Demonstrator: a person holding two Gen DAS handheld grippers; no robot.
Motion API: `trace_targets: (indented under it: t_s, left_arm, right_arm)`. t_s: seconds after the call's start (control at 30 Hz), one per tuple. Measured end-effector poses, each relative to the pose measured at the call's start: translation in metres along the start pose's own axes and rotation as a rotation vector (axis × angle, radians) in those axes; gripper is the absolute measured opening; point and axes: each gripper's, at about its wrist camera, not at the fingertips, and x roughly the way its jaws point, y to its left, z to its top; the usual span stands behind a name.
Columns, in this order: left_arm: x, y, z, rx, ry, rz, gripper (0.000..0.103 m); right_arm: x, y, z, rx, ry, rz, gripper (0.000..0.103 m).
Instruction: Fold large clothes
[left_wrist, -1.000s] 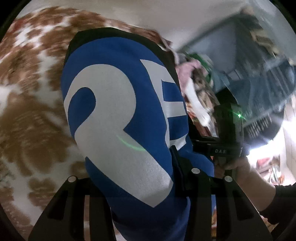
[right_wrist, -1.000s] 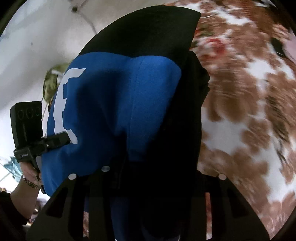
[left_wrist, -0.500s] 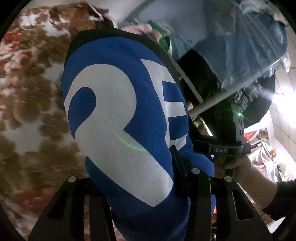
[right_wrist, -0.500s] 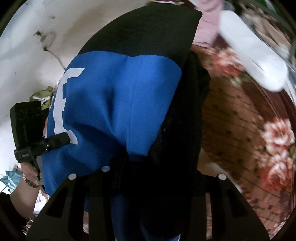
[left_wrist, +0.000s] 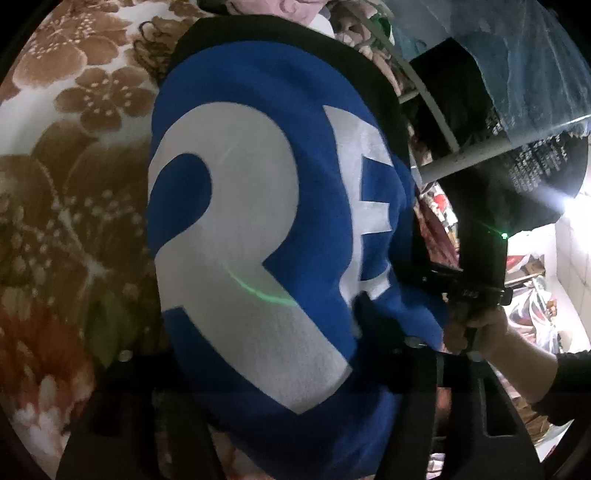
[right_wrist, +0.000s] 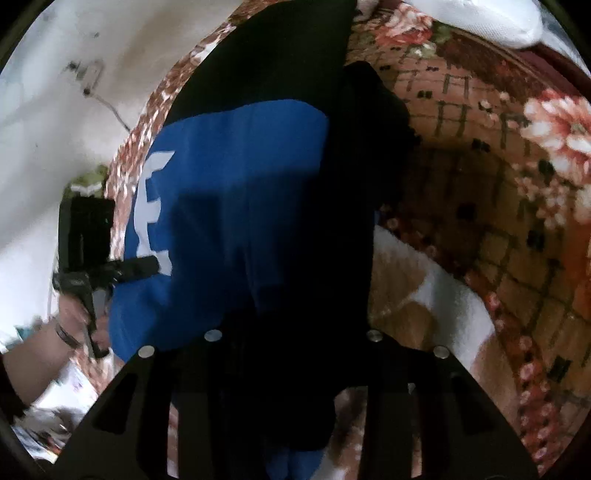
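Note:
A blue sweatshirt (left_wrist: 240, 221) with big white letters and black trim hangs in front of both cameras, over a floral blanket. In the left wrist view it fills the space between the fingers of my left gripper (left_wrist: 266, 350), whose jaws are opening; the left finger stands clear of the cloth. My right gripper (right_wrist: 291, 339) is shut on the black part of the sweatshirt (right_wrist: 240, 184), which hides its pads. Each view shows the other gripper held by a hand at the garment's far edge.
The brown and red floral blanket (left_wrist: 74, 184) lies close under the garment and spreads to the right (right_wrist: 498, 221). A white pillow (right_wrist: 480, 18) is at the top right. A grey rack pole (left_wrist: 480, 155) and piled clothes stand beyond; a white wall (right_wrist: 55, 74) is left.
Both grippers swung sideways and down with the sweatshirt, and the blanket now looks nearer. The left gripper's fingers stand wider apart than before. The right grip looks the same.

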Motion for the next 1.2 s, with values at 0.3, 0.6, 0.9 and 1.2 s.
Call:
trace_targets:
  t_s: [0.3,0.6,0.9,1.2]
  left_arm:
    - [-0.033,-0.041,-0.005,0.166,0.032,0.245,0.097]
    - [-0.063,-0.102,0.001,0.356,-0.065,0.581,0.097]
    - [-0.004,-0.115,0.001,0.219,-0.105,0.612,0.098]
    - [-0.006,-0.100,-0.029,0.083,-0.138,0.565,0.098]
  right_arm:
    - [-0.046,-0.031,-0.032,0.026,0.030,-0.162,0.067]
    - [-0.101,0.016,0.024,-0.019,-0.126,-0.351,0.098]
    - [-0.001,0.070,0.144,-0.105,-0.139,-0.428,0.098]
    - [0.050,0.042,0.147,-0.110,-0.092,-0.424,0.098]
